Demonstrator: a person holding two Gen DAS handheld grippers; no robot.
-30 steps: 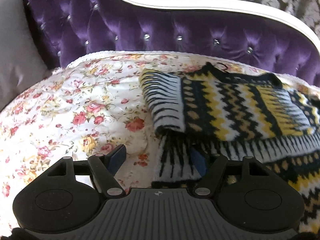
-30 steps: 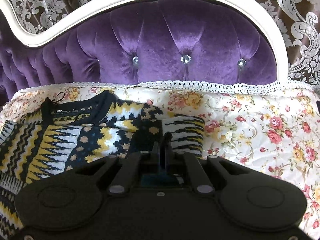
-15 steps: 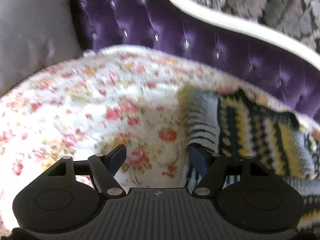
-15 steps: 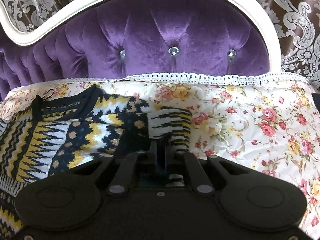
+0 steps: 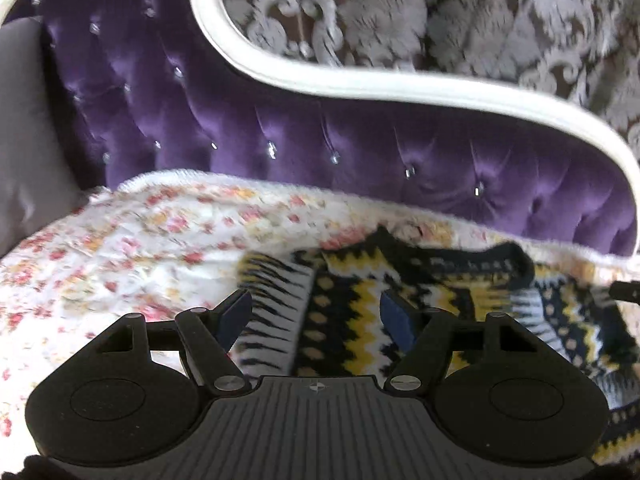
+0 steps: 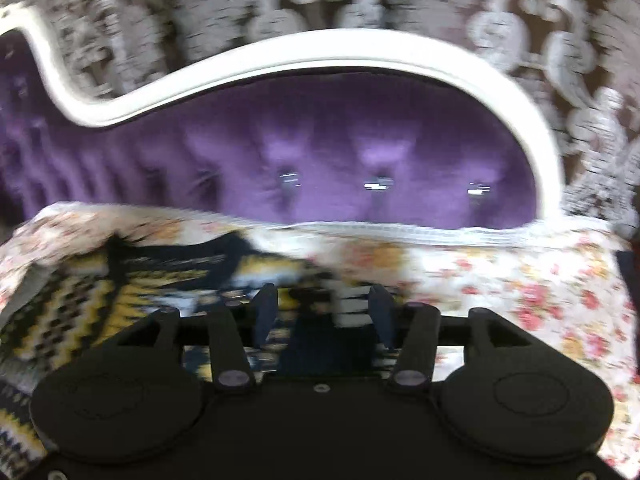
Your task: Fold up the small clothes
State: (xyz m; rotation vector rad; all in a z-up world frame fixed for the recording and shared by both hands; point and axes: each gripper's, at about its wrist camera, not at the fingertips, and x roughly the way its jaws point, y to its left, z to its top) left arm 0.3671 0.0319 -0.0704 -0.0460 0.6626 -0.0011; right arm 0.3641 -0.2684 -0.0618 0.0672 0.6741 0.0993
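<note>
Nearest to us, our left gripper (image 5: 316, 312) has its blue pads spread wide with nothing between them, poised just above the folded sleeve edge of the sweater (image 5: 360, 320). Our right gripper (image 6: 322, 306) is likewise released, jaws apart over the knit, gripping nothing. We judge both are let go so the fold can settle flat. The sweater, black, yellow and white zigzag knit, lies on the floral bedspread (image 5: 120, 248), its sleeves turned in over the body and its collar toward the headboard. Beyond it runs a lace trim (image 6: 420, 232), then a purple tufted headboard (image 5: 320, 140) with a white frame, a grey pillow (image 5: 24, 140) at left, and damask wallpaper (image 5: 440, 12). Both views are motion-blurred.
</note>
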